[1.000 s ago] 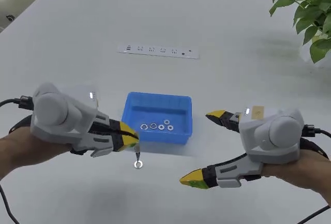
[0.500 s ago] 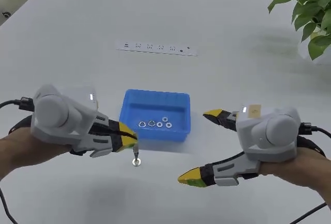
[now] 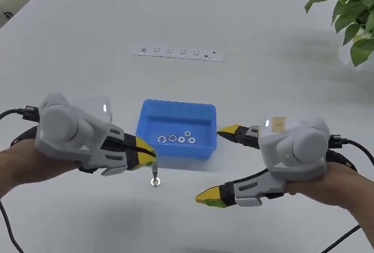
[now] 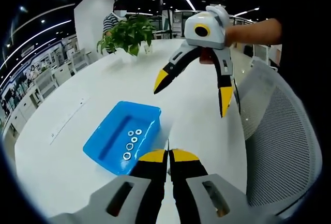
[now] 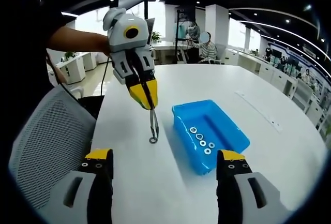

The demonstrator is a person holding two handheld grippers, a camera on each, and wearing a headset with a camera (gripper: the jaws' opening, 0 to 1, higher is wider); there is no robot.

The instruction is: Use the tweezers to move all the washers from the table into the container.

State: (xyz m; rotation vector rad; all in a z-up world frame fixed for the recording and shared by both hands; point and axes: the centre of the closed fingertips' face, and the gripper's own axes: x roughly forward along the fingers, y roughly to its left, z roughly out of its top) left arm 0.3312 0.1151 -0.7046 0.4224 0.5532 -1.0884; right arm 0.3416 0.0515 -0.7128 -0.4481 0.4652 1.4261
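Our left gripper (image 3: pixel 151 153) has its jaws pressed together on the tweezers (image 5: pixel 153 123). Their long axis runs steeply down from the jaws, tips pointing at the table (image 3: pixel 263 42). The tips meet one washer (image 3: pixel 155 182) lying on the table just outside the near wall of the blue container (image 3: pixel 181 151), where five washers (image 3: pixel 177 139) already lie in a loose row. Whether the tips pinch it or merely touch it is too small for us to tell. Our right gripper (image 3: pixel 219 162) hovers beside the container's right wall, jaws spread wide, holding nothing. The risk we see is that a shallow or off-centre pinch lets the washer flick out on the lift. It could also clip the wall and drop outside.
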